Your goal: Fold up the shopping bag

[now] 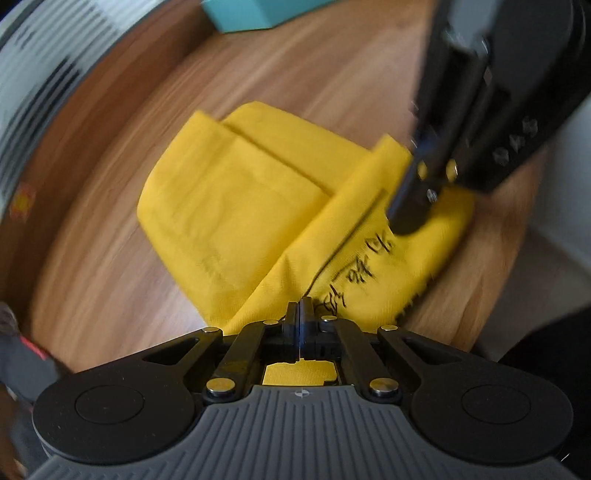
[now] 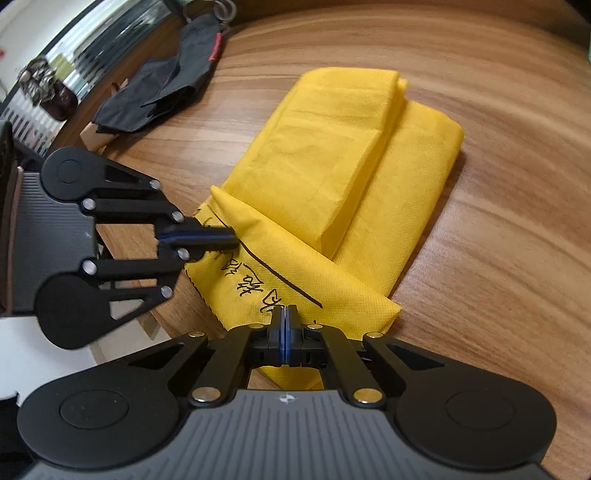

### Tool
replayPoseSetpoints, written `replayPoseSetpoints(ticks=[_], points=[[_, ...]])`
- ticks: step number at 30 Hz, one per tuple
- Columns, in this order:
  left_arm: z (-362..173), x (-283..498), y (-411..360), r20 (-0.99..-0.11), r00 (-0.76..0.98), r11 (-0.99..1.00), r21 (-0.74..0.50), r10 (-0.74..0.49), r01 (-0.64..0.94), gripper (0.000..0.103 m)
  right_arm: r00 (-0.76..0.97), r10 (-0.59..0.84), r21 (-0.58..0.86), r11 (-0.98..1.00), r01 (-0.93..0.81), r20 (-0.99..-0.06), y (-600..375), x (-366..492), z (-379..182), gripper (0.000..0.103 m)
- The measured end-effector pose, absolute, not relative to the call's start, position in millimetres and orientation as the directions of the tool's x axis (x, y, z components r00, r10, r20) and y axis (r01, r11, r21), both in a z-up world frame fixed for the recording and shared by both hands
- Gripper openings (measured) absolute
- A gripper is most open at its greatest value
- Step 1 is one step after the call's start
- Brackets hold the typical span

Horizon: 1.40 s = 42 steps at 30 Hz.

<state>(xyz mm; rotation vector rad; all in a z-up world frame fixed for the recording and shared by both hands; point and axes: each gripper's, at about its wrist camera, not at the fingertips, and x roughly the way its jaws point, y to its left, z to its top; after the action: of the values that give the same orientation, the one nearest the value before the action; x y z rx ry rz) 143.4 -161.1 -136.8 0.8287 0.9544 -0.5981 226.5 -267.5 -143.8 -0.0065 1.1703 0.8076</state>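
Observation:
A yellow non-woven shopping bag with black handwriting lies partly folded on the round wooden table. It also shows in the right wrist view. My left gripper is shut on the bag's near edge; it also shows in the right wrist view, pinching that same edge at its left end. My right gripper is shut on the bag's near edge by the writing; it also shows in the left wrist view, clamped on the bag's right end. The held edge is lifted a little off the table.
A black folded cloth lies at the table's far left edge. A teal box stands at the back of the table. The table edge runs close under both grippers.

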Motion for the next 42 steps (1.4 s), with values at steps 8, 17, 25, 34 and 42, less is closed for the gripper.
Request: replayPoseSetpoints(ticks=[8, 17, 25, 34, 42], points=[[-132.1, 120.1, -148.4, -0.912, 0.373, 0.551, 0.227, -0.168, 0.803, 0.000, 0.216, 0.560, 0.236, 0.623, -0.746, -0.800, -279.1, 152.6, -115.0, 0.041], [-128.4, 128.0, -137.0, -0.955, 0.223, 0.415, 0.126, -0.194, 0.901, 0.000, 0.398, 0.456, -0.327, 0.229, -0.917, -0.796, -260.6, 60.8, -110.7, 0.067], [-126.1, 136.1, -134.6, -0.968, 0.162, 0.367, 0.083, -0.189, 0.927, 0.000, 0.500, 0.450, -0.614, -0.150, -0.775, -0.740, -257.2, 35.6, -162.8, 0.070], [-124.3, 155.9, -129.7, -0.970, 0.086, 0.405, -0.013, -0.225, 0.914, 0.000, 0.478, 0.505, -0.666, -0.304, -0.681, -0.719, -259.0, 54.6, -184.0, 0.057], [-100.9, 149.0, -122.3, -0.958, 0.192, 0.368, 0.104, -0.212, 0.924, 0.003, 0.152, 0.486, -0.149, 0.045, -0.988, -0.860, -247.7, 137.0, -120.0, 0.021]])
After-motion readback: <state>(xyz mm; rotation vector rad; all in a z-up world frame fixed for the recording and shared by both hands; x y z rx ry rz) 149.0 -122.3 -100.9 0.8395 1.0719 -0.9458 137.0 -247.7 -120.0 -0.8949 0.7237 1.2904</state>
